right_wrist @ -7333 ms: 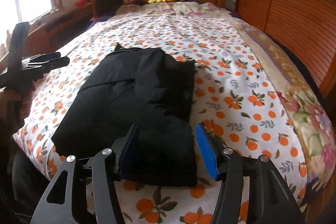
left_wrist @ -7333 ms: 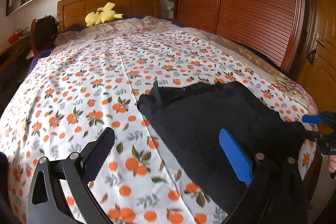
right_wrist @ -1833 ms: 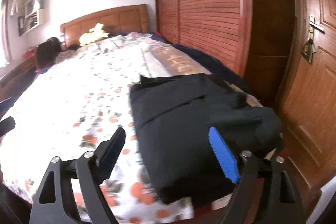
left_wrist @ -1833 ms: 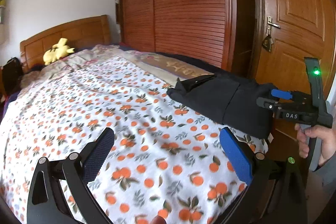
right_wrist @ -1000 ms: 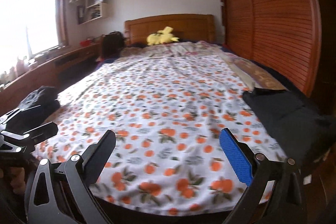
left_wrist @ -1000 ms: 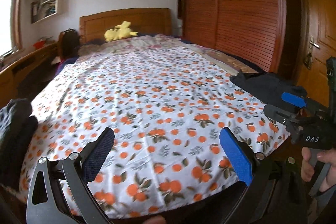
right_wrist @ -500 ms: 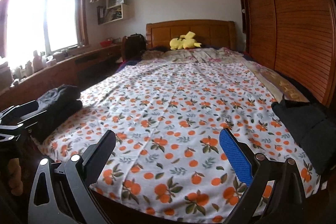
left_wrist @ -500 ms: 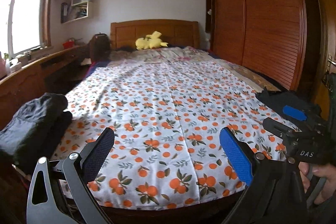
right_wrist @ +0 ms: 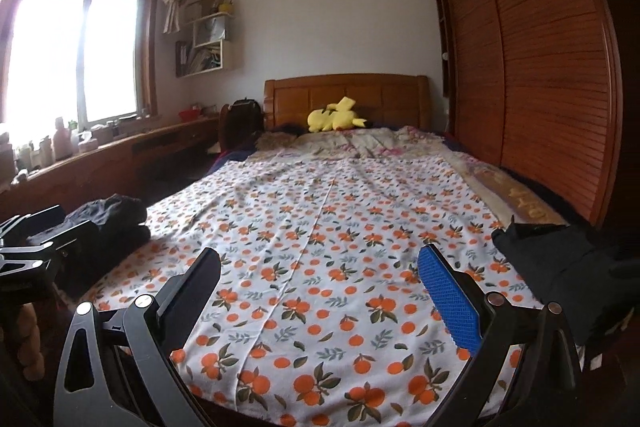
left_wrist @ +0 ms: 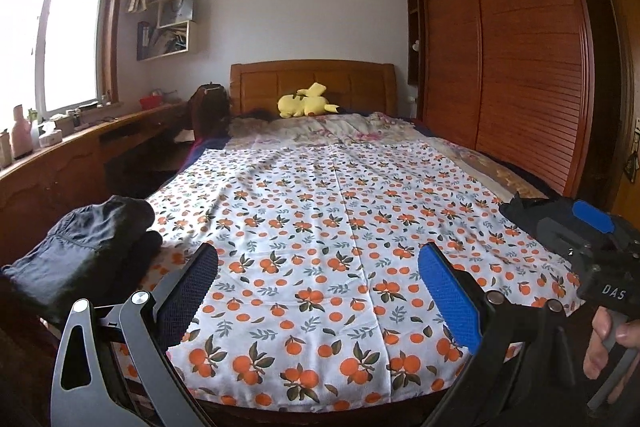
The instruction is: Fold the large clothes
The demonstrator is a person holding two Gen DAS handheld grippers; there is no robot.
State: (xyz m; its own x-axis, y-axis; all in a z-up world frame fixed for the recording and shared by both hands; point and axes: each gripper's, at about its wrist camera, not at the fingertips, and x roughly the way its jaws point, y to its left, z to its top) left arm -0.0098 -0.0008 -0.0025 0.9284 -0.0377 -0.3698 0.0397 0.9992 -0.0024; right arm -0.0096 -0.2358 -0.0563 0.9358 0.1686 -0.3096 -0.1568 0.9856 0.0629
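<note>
While you hold both tools over the foot of the bed:
Left gripper (left_wrist: 318, 281): fingers spread, nothing between.
Right gripper (right_wrist: 320, 279): likewise spread (and bare).
Folded black garment (right_wrist: 560, 267): bed's right edge.
Dark clothes pile (left_wrist: 80, 251): left corner.
Wall shelf (right_wrist: 206, 39): books, papers.

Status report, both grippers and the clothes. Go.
Left gripper open, empty. Right gripper open, empty. Folded black garment at bed's right corner; dark clothes pile at left. Bedsheet between.
</note>
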